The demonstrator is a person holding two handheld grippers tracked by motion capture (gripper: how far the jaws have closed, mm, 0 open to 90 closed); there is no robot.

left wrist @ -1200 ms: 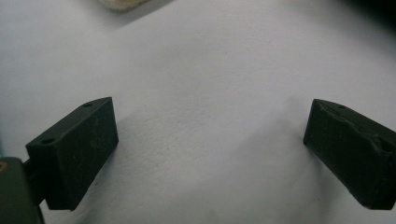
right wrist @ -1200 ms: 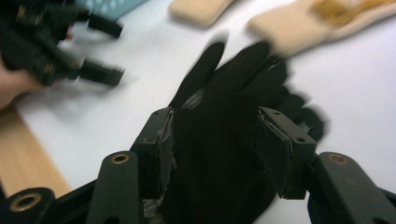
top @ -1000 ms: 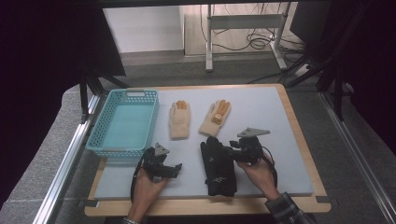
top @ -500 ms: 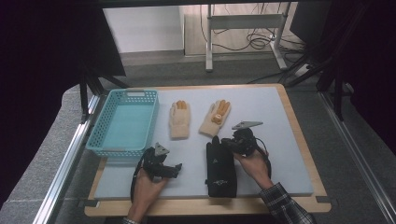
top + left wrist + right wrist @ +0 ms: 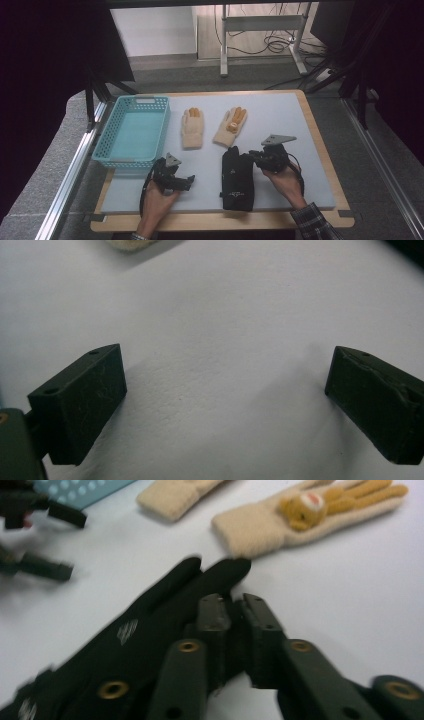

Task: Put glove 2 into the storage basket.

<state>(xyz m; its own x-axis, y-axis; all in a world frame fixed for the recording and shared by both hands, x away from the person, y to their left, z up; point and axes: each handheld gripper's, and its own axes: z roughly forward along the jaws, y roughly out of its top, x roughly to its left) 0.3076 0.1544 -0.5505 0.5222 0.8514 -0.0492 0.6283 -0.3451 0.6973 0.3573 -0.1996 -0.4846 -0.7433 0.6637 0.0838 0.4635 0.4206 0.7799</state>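
At the left, the left gripper (image 5: 187, 180) rests low over the bare grey-white mat (image 5: 300, 120), near the blue basket (image 5: 134, 131); its jaws stand wide apart with nothing between them. Right of it lie the black gloves (image 5: 237, 178), stacked flat at the mat's near edge, below two cream gloves (image 5: 214, 126). The right gripper (image 5: 254, 156) has just been closing and is now pinched together on the black gloves' edge.

Overhead view faces forward-down; both tool views hug the table (image 5: 310, 130).
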